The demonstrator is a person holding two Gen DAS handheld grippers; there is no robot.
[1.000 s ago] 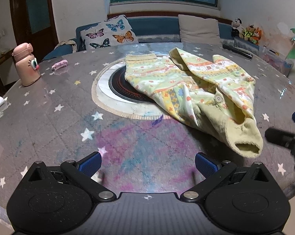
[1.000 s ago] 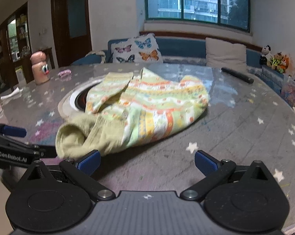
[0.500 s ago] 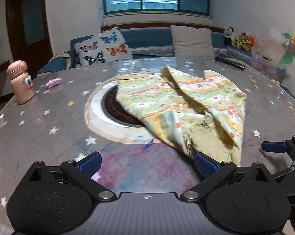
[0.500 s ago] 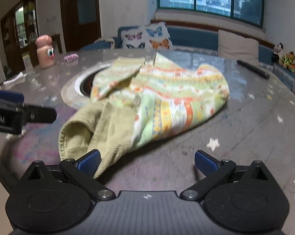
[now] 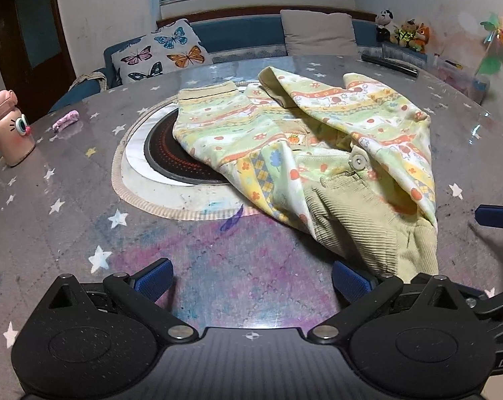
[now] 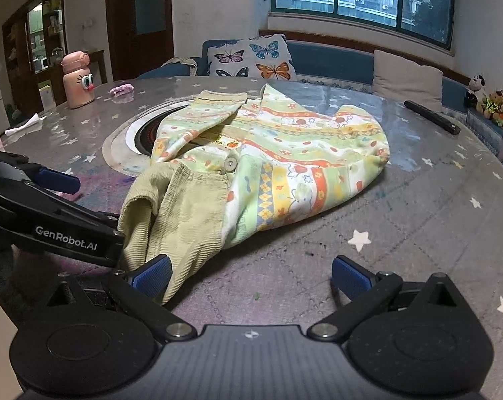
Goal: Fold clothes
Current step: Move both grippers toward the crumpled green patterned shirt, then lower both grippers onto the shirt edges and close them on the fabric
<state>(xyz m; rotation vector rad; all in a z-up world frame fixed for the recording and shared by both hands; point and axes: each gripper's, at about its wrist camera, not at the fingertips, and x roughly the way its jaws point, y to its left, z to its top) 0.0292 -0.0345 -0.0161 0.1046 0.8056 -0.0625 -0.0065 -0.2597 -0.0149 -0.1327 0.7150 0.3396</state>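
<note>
A small yellow-green patterned garment [image 5: 311, 140] with corduroy cuffs lies crumpled on the round table [image 5: 68, 220], partly over the round black hob [image 5: 171, 153]. It also shows in the right wrist view [image 6: 285, 160]. My left gripper [image 5: 251, 281] is open, its right finger beside the near corduroy cuff [image 5: 368, 233]. My right gripper [image 6: 251, 276] is open, its left finger touching the same cuff [image 6: 171, 220]. Both are empty. The left gripper's body [image 6: 51, 220] shows at the left of the right wrist view.
A pink cartoon bottle [image 5: 8, 126] stands at the table's far left, with a small pink item [image 5: 66, 120] beyond it. A black remote [image 6: 431, 116] lies at the far right. White tissue [image 6: 24, 126] lies at the left edge. A sofa with cushions stands behind.
Both grippers have moved in toward the near corduroy cuff, which now lies at their fingertips. The garment has not moved. Both stay open.
</note>
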